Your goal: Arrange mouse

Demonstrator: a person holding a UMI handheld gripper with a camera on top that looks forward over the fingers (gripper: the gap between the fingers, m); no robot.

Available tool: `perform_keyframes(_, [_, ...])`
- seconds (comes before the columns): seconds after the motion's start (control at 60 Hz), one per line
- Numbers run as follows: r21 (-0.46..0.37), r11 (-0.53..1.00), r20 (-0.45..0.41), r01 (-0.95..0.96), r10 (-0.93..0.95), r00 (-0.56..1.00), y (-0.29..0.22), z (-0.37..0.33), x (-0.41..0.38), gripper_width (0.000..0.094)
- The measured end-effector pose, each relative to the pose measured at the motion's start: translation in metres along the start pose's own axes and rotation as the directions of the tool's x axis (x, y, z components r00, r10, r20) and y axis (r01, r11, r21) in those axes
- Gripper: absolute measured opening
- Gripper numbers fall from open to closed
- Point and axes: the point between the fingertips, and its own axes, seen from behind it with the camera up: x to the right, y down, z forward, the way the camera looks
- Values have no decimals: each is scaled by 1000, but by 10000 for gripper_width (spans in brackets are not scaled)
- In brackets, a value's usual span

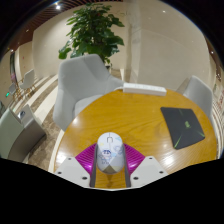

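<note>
I am holding my gripper [110, 166] over a round wooden table [140, 115], and a white mouse [110, 152] is sitting between my two fingers, their magenta pads [87, 156] touching its sides. A dark laptop [183, 127] is lying closed further away, and a white chair [82, 82] and a green plant [93, 30] are standing beyond the table.

Mouse [110, 152]: near end disappearing behind gripper [111, 163] fingers; pad contact not resolving. Laptop [187, 127]: far edge running out of view. Grey chair [17, 128]: only partly showing.

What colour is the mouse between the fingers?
White, or pale grey; the mouse shows best in the gripper view.
</note>
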Motion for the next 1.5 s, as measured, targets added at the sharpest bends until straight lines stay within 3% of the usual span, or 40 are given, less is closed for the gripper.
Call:
perform_keyframes(0.233, [170, 985, -45, -28, 36, 998, -130, -43, 108, 403])
perform_keyframes(0.367, [176, 984, -146, -31, 57, 988, -162, -24, 215, 404])
perform_keyframes(0.55, [42, 993, -185, -108, 114, 976, -102, 36, 312, 401])
perform_keyframes(0.717, [-41, 987, -145, -153, 145, 979, -49, 67, 326, 409])
perform_keyframes(0.8, [-44, 986, -128, -160, 153, 980, -41, 73, 326, 442])
perform_keyframes(0.85, [-41, 987, -116, -152, 147, 982, -43, 72, 322, 526])
perform_keyframes(0.933, [-47, 987, -89, -153, 148, 985, -43, 64, 317, 892])
perform_keyframes(0.967, [-38, 988, -90, -147, 143, 986, -45, 57, 316, 846])
perform_keyframes(1.133, [-24, 991, -62, -134, 133, 989, -30, -14, 301, 864])
perform_keyframes(1.5, [-149, 981, -96, -127, 113, 989, 116, -185, 289, 864])
